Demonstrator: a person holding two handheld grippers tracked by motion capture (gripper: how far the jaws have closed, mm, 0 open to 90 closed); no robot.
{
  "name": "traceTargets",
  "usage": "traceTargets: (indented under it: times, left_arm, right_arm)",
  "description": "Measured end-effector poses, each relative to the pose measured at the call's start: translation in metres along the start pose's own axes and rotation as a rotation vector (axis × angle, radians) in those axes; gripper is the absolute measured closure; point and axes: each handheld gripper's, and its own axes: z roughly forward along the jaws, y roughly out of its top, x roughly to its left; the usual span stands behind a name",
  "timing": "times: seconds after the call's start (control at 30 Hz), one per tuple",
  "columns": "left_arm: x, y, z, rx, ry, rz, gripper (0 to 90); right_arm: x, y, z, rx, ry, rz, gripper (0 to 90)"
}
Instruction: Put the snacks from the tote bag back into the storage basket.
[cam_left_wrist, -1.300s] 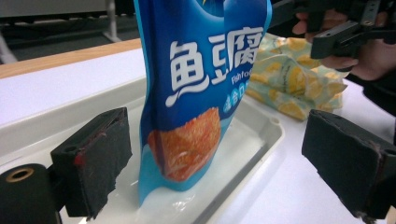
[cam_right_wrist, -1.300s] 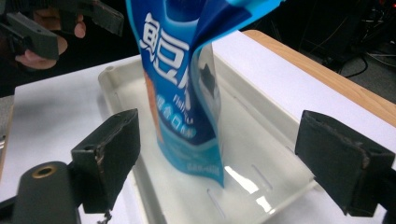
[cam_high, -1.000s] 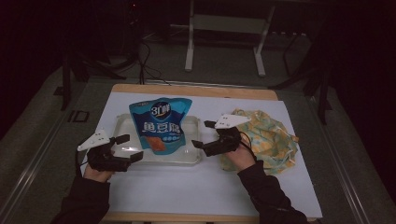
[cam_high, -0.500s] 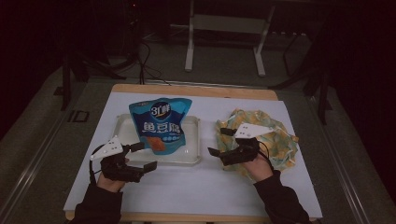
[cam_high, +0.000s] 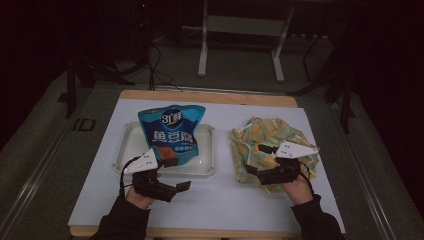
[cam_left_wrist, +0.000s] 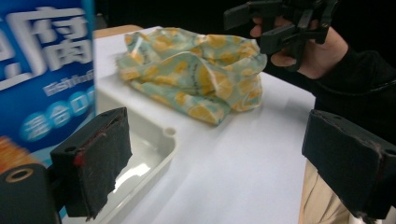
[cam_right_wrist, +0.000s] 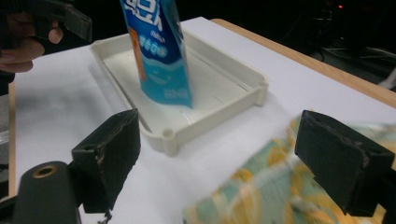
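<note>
We log both tongs released: left tongs (cam_high: 172, 175) with snack bag (cam_high: 171, 131) at 12 o'clock; right tongs (cam_high: 256, 161) over the patterned cloth (cam_high: 267, 140), bag at 10 o'clock.

A blue snack bag (cam_high: 172, 134) with white letters and an orange patch at the bottom stands up in a white tray (cam_high: 205, 167) on the left side of the table. A soft cloth bag (cam_high: 270, 140) with yellow and pale green patterns lies crumpled on the white table top, well apart to the right of the tray
</note>
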Motion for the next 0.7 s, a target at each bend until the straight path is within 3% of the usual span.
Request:
traceTargets:
  times: [0.33,0.7]
  left_arm:
    - [-0.005,0.0,0.035,0.038,-0.07,0.027,8.7]
    - [-0.013,-0.009,0.062,0.073,-0.127,0.022,8.8]
  right_arm:
    - [-0.006,-0.023,-0.028,0.011,-0.047,0.021,14.2]
    - [-0.005,-0.043,-0.047,0.002,-0.081,0.046,14.2]
